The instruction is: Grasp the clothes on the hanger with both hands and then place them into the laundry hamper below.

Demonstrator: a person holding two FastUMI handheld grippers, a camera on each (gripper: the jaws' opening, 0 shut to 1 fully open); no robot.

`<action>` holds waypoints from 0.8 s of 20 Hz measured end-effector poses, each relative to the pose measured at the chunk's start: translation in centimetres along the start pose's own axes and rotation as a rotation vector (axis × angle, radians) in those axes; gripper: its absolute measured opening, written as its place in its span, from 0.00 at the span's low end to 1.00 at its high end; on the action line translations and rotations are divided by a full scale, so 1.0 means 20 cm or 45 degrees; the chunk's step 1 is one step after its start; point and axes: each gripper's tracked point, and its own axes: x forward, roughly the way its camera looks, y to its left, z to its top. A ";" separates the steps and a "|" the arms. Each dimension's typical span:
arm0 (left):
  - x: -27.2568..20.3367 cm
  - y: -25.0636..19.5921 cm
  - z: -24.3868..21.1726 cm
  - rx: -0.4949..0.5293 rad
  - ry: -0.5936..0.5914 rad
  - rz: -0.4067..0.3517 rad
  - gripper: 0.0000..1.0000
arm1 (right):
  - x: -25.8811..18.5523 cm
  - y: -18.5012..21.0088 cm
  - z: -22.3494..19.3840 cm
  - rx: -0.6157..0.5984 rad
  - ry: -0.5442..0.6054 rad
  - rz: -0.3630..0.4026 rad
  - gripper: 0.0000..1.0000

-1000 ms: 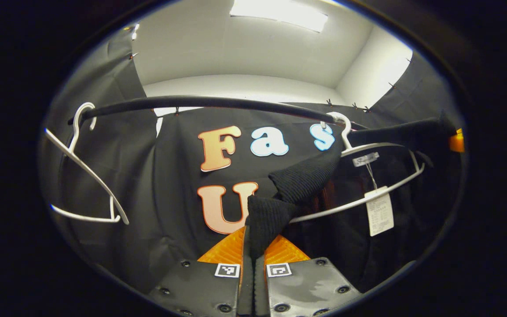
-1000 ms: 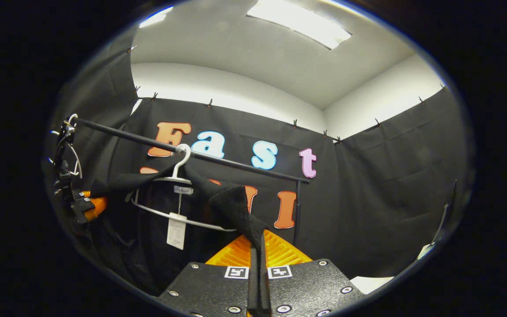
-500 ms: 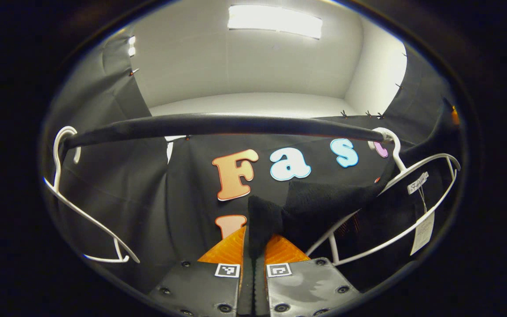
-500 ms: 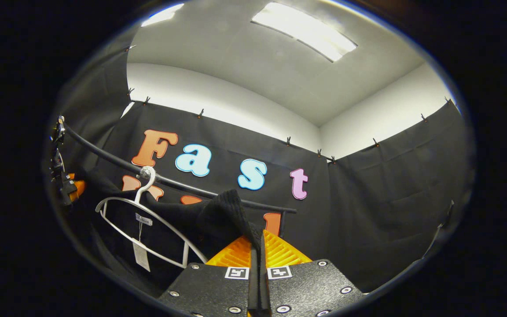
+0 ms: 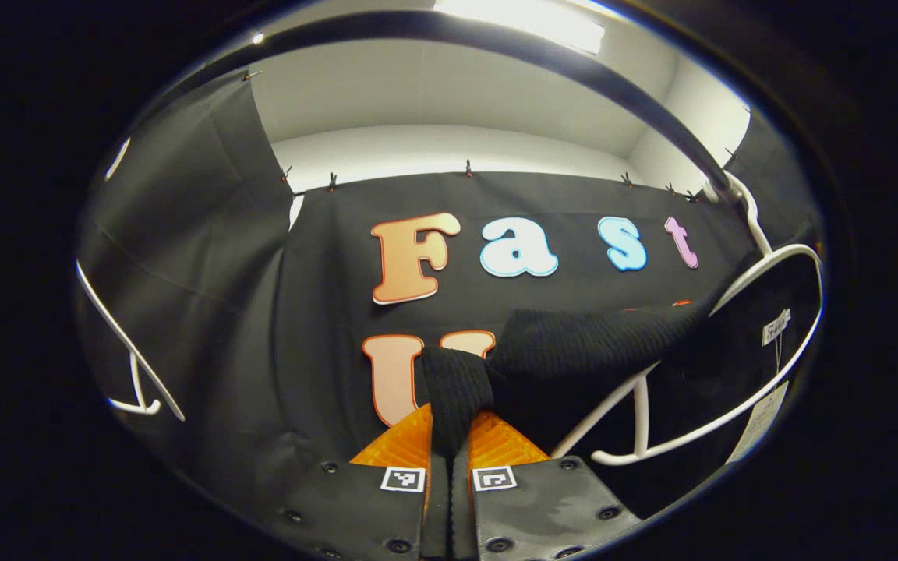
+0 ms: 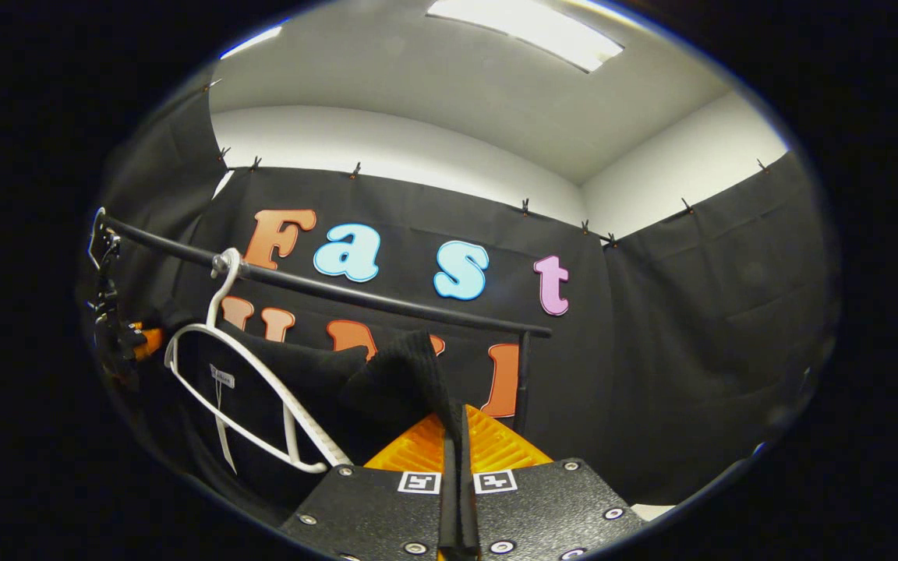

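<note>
A black knit garment [image 5: 589, 343] stretches from my left gripper [image 5: 449, 425] toward a white hanger [image 5: 730, 405] on the black rail [image 5: 542, 54]. The left gripper is shut on a fold of the garment. In the right gripper view the same garment [image 6: 402, 374] rises from my right gripper [image 6: 455, 436], which is shut on its other end. The white hanger [image 6: 262, 389] hangs tilted from the rail [image 6: 324, 284], partly bare, with a paper tag [image 6: 223, 448] dangling. The left gripper [image 6: 137, 343] shows small at the far left of the right gripper view.
A second, bare white hanger [image 5: 125, 358] hangs at the left of the left gripper view. The rail's upright post [image 6: 523, 382] stands just beyond the right gripper. Black cloth walls close the booth on all sides.
Both grippers have pulled the garment's shoulders off the hanger, which has tilted and now shows bare. The left gripper view has moved under the rail, which now arcs overhead.
</note>
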 end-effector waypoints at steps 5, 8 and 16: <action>-0.01 -0.04 -0.15 0.005 0.069 -0.022 0.08 | -0.05 0.03 -0.19 0.038 0.081 0.007 0.01; -0.01 -0.08 -0.23 -0.001 0.116 -0.044 0.08 | -0.07 0.06 -0.28 0.039 0.123 0.015 0.01; -0.05 -0.08 -0.39 -0.013 0.243 -0.050 0.08 | -0.19 0.16 -0.44 0.041 0.207 0.048 0.01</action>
